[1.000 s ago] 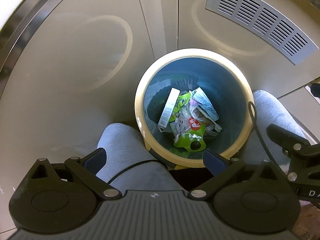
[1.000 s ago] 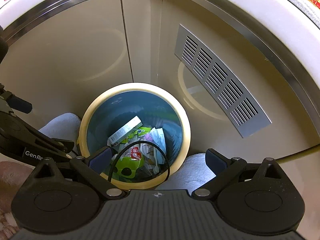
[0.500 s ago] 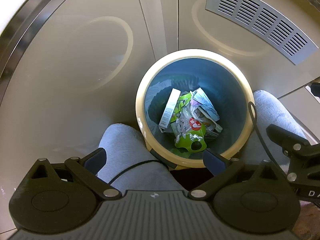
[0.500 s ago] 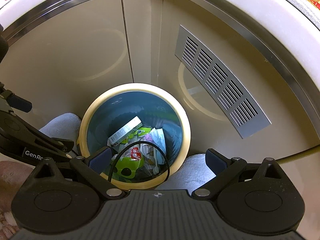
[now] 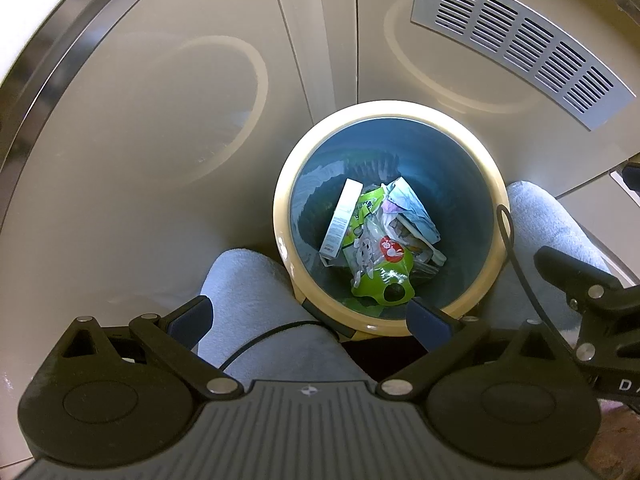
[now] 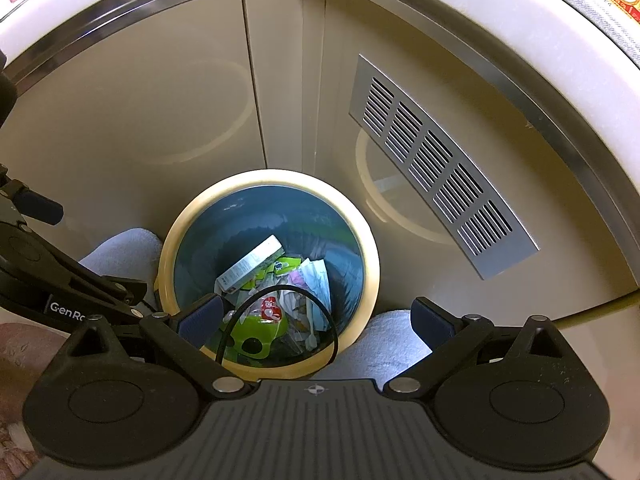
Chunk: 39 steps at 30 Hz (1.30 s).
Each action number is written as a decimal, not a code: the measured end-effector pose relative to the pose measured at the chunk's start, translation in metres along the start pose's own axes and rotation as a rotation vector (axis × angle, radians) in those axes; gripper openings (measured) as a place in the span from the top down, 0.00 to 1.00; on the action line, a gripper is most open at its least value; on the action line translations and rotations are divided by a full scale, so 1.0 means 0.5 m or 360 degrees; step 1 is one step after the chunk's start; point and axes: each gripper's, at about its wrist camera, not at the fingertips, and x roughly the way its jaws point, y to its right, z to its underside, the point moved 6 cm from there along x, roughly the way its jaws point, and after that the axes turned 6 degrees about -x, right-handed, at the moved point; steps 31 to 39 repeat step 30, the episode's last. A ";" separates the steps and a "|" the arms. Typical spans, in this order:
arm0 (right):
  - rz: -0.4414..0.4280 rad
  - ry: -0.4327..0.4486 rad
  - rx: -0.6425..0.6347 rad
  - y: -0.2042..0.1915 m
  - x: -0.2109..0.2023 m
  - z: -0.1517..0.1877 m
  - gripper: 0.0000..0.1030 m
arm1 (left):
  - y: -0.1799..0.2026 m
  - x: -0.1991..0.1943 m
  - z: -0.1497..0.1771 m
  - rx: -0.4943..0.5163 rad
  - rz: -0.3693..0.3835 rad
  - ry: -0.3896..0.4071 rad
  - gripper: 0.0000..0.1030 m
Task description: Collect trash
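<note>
A: Behind everything stand glossy beige cabinet doors (image 5: pixel 152 128), one carrying a slotted silver vent grille (image 6: pixel 436 168), with a white countertop edge (image 6: pixel 520 12) curving above.

B: And the bin?

A: A round waste bin with a cream rim and blue inside (image 5: pixel 472 208) stands on the floor against those doors, between a person's two knees in light grey fabric (image 5: pixel 256 288).

B: What lies in it?

A: A heap of trash: a long white carton (image 5: pixel 340 218) leaning on the left wall, a crumpled green and white wrapper with a red mark (image 5: pixel 376 264) and folded pale paper (image 5: pixel 408 204) on its right.

B: Where are the jaws?

A: The left gripper (image 5: pixel 310 316) hovers above the near rim, jaws spread wide and empty; the trash sits well below and ahead of them. The right gripper (image 6: pixel 316 316) hangs over the bin too, jaws likewise spread with nothing between them, its left finger (image 6: pixel 200 316) over the bin's mouth.

B: Anything else?

A: A thin black cable (image 6: pixel 280 292) loops across the bin's opening in the right view.
</note>
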 end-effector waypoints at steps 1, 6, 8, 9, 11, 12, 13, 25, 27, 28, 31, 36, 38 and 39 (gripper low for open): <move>0.0000 0.0000 -0.0001 0.000 0.000 0.000 0.03 | 0.000 0.000 0.000 0.0000 -0.0001 0.0000 0.00; 0.0000 0.0000 0.0000 0.000 0.000 0.000 0.03 | 0.000 -0.001 0.000 -0.0001 -0.0003 0.0000 0.00; 0.0000 0.0000 0.0000 0.000 0.000 0.000 0.03 | 0.000 -0.001 0.000 -0.0001 -0.0004 0.0000 0.00; -0.0001 0.0000 0.0000 0.000 0.000 0.000 0.03 | -0.001 -0.002 0.000 -0.0001 -0.0005 0.0000 0.00; 0.0000 0.0000 -0.0001 0.000 0.000 0.001 0.03 | 0.000 -0.001 0.000 -0.0002 -0.0004 0.0000 0.00; 0.0000 0.0001 0.0000 0.000 0.000 0.001 0.03 | 0.000 -0.001 0.000 -0.0001 -0.0003 0.0000 0.00; -0.0001 0.0000 0.0000 0.000 0.000 0.001 0.03 | 0.000 -0.001 0.000 -0.0001 -0.0004 0.0000 0.00; 0.0001 0.0000 0.0001 -0.002 0.001 0.002 0.03 | -0.001 -0.002 0.001 -0.0005 -0.0008 -0.0003 0.00; 0.0001 0.0001 0.0002 -0.002 0.001 0.002 0.03 | -0.003 -0.002 0.003 -0.0007 -0.0011 -0.0004 0.00; 0.0001 0.0001 0.0002 -0.002 0.001 0.002 0.03 | -0.003 -0.001 0.004 -0.0009 -0.0011 -0.0003 0.00; 0.0002 0.0003 0.0000 -0.002 0.001 0.002 0.03 | -0.002 -0.001 0.004 -0.0012 -0.0007 -0.0001 0.00; 0.0002 0.0003 0.0000 -0.002 0.001 0.002 0.03 | -0.002 -0.001 0.004 -0.0012 -0.0007 -0.0001 0.00; 0.0002 0.0003 0.0000 -0.002 0.001 0.002 0.03 | -0.002 -0.001 0.004 -0.0012 -0.0007 -0.0001 0.00; 0.0002 0.0003 0.0000 -0.002 0.001 0.002 0.03 | -0.002 -0.001 0.004 -0.0012 -0.0007 -0.0001 0.00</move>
